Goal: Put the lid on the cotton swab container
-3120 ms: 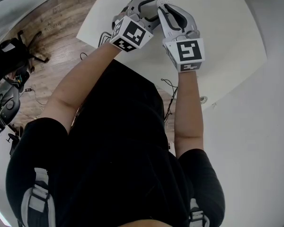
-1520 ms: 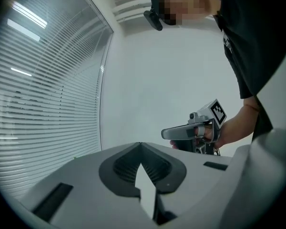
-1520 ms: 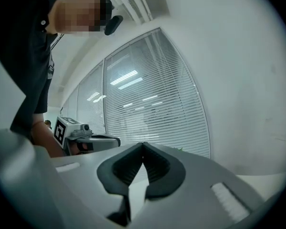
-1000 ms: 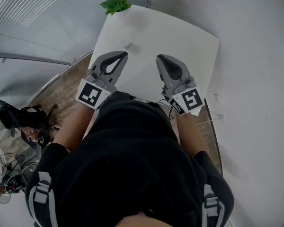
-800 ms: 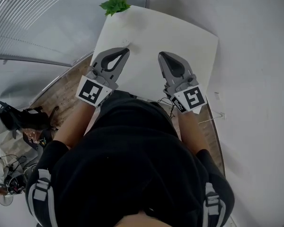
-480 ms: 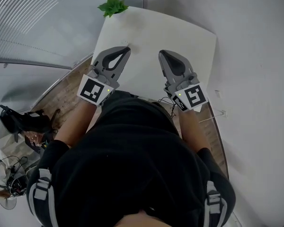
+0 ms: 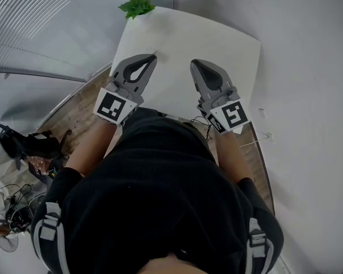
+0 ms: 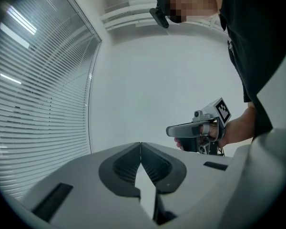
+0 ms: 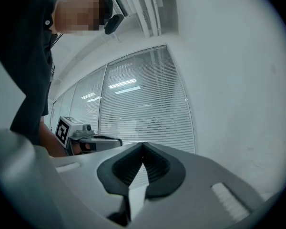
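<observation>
Head view shows the left tool (image 7: 151,57) and the right tool (image 7: 194,64) held side by side over the near edge of the white bench (image 7: 217,41), both pointing toward the plant (image 7: 137,5) at the bench's far corner. Each tool's jaws are pressed together with nothing between them, as both gripper views confirm. Neither the cotton swab container nor its lid can be made out on the bench in any view, so I cannot tell where they lie relative to the tools. Such a container is probably light, thin plastic, slick and easy to tip. The lid would likely be best pinched lightly across its rim while the other tool steadies the container's side wall.
</observation>
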Available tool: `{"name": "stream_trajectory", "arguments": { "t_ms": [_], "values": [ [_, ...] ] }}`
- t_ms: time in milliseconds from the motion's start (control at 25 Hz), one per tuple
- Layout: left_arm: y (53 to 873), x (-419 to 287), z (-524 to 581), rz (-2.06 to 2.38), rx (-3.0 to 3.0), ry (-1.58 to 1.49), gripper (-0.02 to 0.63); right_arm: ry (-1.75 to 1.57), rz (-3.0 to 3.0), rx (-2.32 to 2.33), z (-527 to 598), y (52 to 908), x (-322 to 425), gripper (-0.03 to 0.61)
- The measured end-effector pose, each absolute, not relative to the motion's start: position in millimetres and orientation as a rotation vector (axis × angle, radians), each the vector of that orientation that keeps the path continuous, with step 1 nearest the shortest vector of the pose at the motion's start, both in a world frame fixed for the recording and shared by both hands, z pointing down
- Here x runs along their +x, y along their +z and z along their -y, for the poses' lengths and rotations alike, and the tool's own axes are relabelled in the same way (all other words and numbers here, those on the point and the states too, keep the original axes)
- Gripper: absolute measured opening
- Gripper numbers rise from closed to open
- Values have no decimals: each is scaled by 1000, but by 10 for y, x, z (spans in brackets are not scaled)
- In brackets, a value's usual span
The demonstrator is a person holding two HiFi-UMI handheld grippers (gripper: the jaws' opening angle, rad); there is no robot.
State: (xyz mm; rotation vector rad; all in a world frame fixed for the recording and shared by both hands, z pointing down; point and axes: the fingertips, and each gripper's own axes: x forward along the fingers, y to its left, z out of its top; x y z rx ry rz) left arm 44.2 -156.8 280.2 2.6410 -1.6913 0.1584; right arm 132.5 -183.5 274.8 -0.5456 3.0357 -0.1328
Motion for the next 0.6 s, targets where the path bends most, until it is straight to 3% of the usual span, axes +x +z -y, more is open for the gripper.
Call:
{"name": "stream_trajectory", "arguments": {
  "t_ms": [600],
  "values": [
    [2767, 415, 1453, 1754, 2593, 210, 11, -138, -3043, -514, 1688, 2746, 1304, 11]
  ]
}}
